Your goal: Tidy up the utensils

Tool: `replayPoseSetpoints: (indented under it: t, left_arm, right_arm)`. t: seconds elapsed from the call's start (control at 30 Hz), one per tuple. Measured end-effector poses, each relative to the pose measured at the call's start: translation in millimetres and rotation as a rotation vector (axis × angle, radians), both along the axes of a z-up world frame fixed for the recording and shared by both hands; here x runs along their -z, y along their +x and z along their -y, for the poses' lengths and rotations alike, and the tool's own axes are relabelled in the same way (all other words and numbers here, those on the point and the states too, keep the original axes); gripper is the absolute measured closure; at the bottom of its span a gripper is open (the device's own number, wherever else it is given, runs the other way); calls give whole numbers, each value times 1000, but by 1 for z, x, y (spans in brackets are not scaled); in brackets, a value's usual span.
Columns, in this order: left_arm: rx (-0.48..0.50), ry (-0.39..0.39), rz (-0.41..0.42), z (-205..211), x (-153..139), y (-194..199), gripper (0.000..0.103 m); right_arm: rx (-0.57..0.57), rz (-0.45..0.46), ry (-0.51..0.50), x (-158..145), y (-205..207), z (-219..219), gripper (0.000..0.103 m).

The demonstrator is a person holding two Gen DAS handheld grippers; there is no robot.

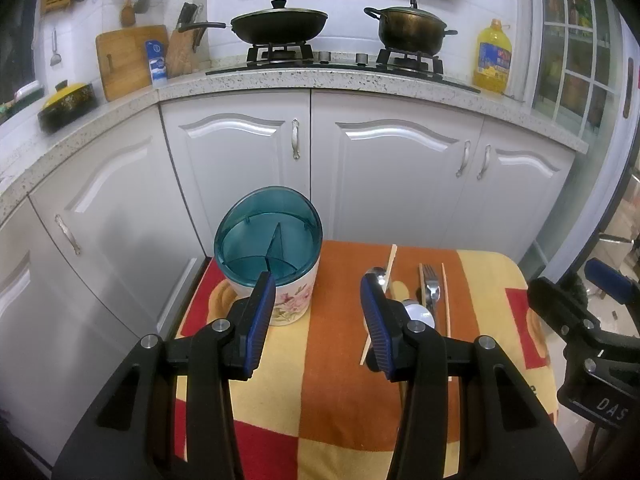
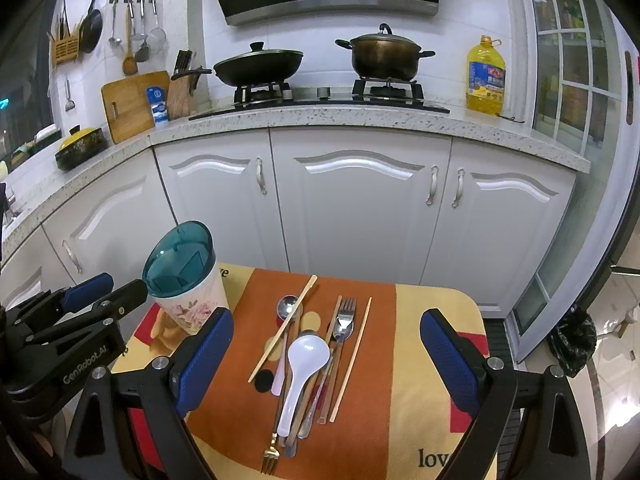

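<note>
A small table [image 2: 432,312] covered by an orange, yellow and red cloth stands in front of white kitchen cabinets [image 2: 360,208]. On its far left corner stands the utensil holder [image 2: 188,280], a floral cup with a teal see-through divided top, upright, its opening upward.

The utensils lie in a loose bundle in the middle of the orange stripe, long axes mostly running near to far. The white soup spoon [image 2: 302,368] lies on top, bowl at the far end, handle toward the near edge. A metal fork [image 2: 345,316] has its tines pointing far; a gold-toned small fork [image 2: 270,456] has its tines pointing near, at the near edge. A metal spoon [image 2: 287,306] lies with its bowl far. One chopstick [image 2: 284,328] crosses the spoon on a slant, far end to the right; another chopstick [image 2: 352,360] lies to the right of the bundle, nearly straight. Under the soup spoon several more handles overlap, and which belongs to what is hard to make out.

The left claw [image 1: 318,312] is spread, nothing between its blue pads, hanging over the near left part of the cloth; its right finger [image 1: 378,324] hides part of the bundle in that view. The right claw [image 2: 326,364] is spread wide, straddling the bundle without touching it as far as can be seen. Its lower arms are cut off by the frame edge.
</note>
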State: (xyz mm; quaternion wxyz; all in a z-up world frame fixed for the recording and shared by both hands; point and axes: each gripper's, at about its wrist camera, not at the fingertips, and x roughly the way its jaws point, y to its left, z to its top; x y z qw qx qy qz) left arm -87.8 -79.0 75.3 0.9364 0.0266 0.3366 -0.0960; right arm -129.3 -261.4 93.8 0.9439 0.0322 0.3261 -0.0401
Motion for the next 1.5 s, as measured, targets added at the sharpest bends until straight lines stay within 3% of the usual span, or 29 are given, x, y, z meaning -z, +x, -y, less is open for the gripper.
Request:
replayPoseSetpoints:
  t: [0.57,1.2,1.43,1.5]
  left_arm:
    - [6,6,-17,4,4,9,60]
    - [-3,9,-77,6,27,24,60]
    - [12,19,-112,6,42,28,60]
    - [14,14,-124,6,46,30,60]
  right_arm:
    - [-2,-25,3,8,8,1,9]
    - [-12,-81,7,29,21,7,9]
    - [-27,-130,18,54,24,24,9]
    - [-22,-158,17,68,28,31,18]
